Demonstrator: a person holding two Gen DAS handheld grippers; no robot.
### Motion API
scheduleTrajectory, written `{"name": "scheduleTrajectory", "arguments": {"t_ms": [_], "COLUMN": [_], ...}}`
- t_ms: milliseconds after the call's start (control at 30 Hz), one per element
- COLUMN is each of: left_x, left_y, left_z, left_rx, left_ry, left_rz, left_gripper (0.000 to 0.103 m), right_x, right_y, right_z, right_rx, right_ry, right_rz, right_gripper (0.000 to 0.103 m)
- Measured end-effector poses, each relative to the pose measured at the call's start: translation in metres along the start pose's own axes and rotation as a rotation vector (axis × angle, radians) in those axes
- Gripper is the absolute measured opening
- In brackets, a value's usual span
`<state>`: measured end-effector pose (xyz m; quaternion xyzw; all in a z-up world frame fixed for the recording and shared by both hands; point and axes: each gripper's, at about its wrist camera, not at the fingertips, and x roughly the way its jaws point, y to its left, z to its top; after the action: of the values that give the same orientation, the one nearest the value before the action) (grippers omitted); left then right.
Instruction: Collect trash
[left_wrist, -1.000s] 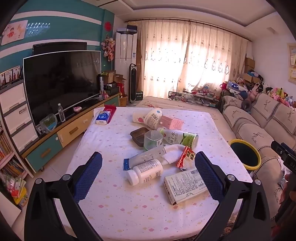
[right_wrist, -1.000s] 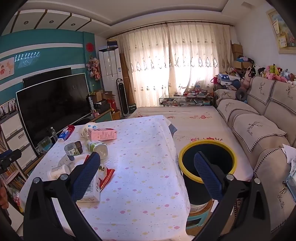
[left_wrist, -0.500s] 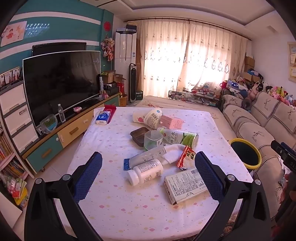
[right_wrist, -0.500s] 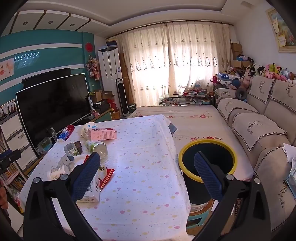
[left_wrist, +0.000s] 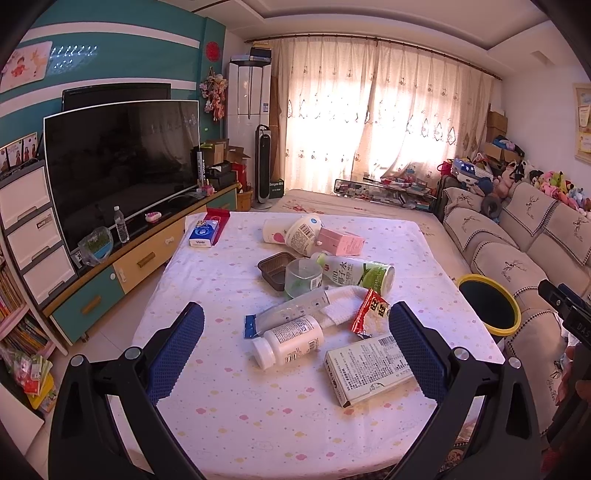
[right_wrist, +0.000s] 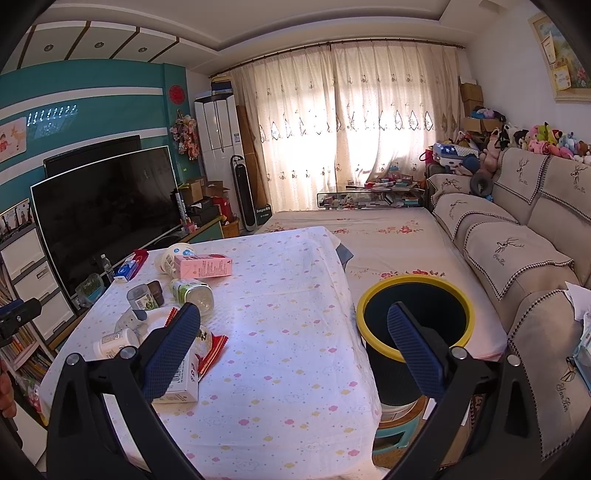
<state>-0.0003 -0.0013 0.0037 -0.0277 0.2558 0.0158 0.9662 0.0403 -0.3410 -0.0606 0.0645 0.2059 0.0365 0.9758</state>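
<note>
Left wrist view: I hold the left gripper above the near edge of the table, its blue-padded fingers spread wide with nothing between them. Framed between the fingers lies the trash: a white pill bottle on its side nearest the midpoint, a clear plastic bottle just beyond it, and a flat paper carton touching the inner edge of the right-hand finger in this view. Beyond the fingertips sit a red snack wrapper, a green-labelled drink bottle, a clear cup, a dark tray and a pink box. The yellow-rimmed bin appears only as a partial rim outside the right-hand finger.

Right wrist view: I hold the right gripper with its fingers likewise wide apart and empty. This view shows what the other does not: the whole mouth of the bin, standing on the floor beside the table's edge, behind the right-hand fingertip. Bare cloth fills the gap between the fingers. The trash is crowded behind and outside the left-hand finger, which partly hides the carton and wrapper; the pill bottle lies farther outside it. The sofa runs along the right.
</note>
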Motion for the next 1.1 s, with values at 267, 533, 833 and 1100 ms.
{"name": "scheduleTrajectory", "arguments": {"t_ms": [267,533,833,1100], "left_x": [0.000,0.003,0.010,0.010], "left_y": [-0.003,-0.003,-0.002,-0.003], "left_z": [0.000,-0.002,-0.004,-0.005], "left_rx": [0.003,0.000,0.002,0.002], "left_ry": [0.005,0.012,0.024,0.023], "left_rz": [0.001,-0.003,-0.005,-0.005], "left_gripper": [0.099,0.099,0.099,0.099], "right_x": [0.004,0.002,0.003,0.004], "right_y": [-0.002,-0.001,-0.003,-0.004], "right_z": [0.004,0.005,0.003,0.002], "right_rx": [0.012,0.013,0.019,0.021], "right_ry": [0.007,0.008,0.012,0.013], "right_rz": [-0.002,-0.004,-0.003,-0.003], "right_gripper": [0.097,0.097,0.097,0.097]}}
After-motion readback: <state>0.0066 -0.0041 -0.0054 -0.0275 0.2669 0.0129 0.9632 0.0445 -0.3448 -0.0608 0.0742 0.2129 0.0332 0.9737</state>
